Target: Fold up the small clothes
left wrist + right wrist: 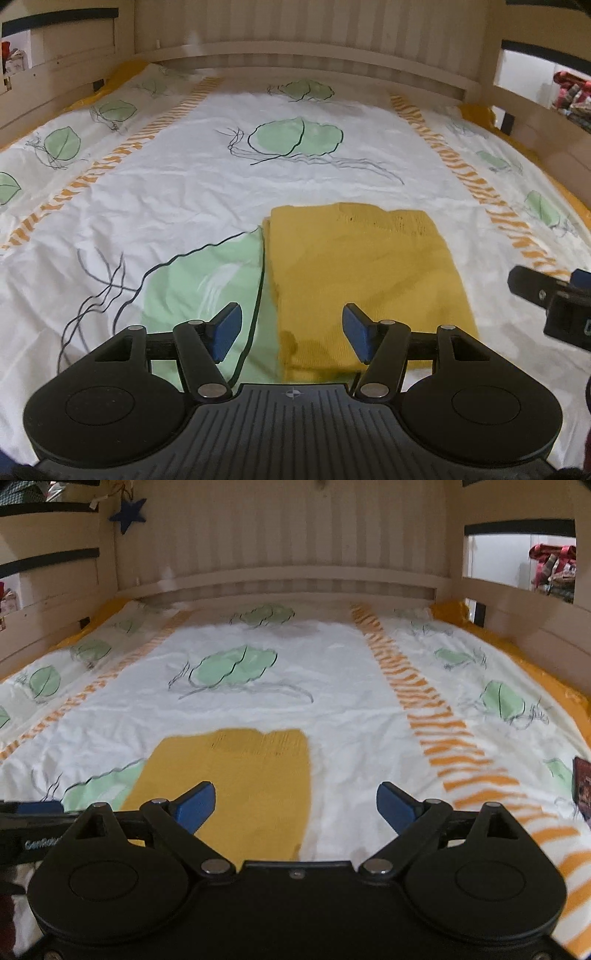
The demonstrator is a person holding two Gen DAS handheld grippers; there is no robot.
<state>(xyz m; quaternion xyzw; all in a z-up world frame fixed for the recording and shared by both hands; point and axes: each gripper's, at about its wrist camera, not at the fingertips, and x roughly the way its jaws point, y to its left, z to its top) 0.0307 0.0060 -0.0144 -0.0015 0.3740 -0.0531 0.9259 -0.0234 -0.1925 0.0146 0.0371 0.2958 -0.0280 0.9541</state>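
A mustard-yellow knit garment (365, 280) lies folded into a long rectangle on the bed sheet (177, 192). My left gripper (291, 332) is open and empty, held just above the garment's near left corner. In the right wrist view the garment (240, 786) lies ahead and to the left. My right gripper (295, 808) is open and empty above the garment's near right edge. The right gripper also shows at the right edge of the left wrist view (554, 302). The left gripper's body shows at the left edge of the right wrist view (26, 827).
The white sheet with green leaf prints and orange striped bands (424, 698) covers the bed. A wooden headboard (295, 48) and side rails (524, 605) enclose it. A dark small object (583, 786) lies at the right edge of the sheet.
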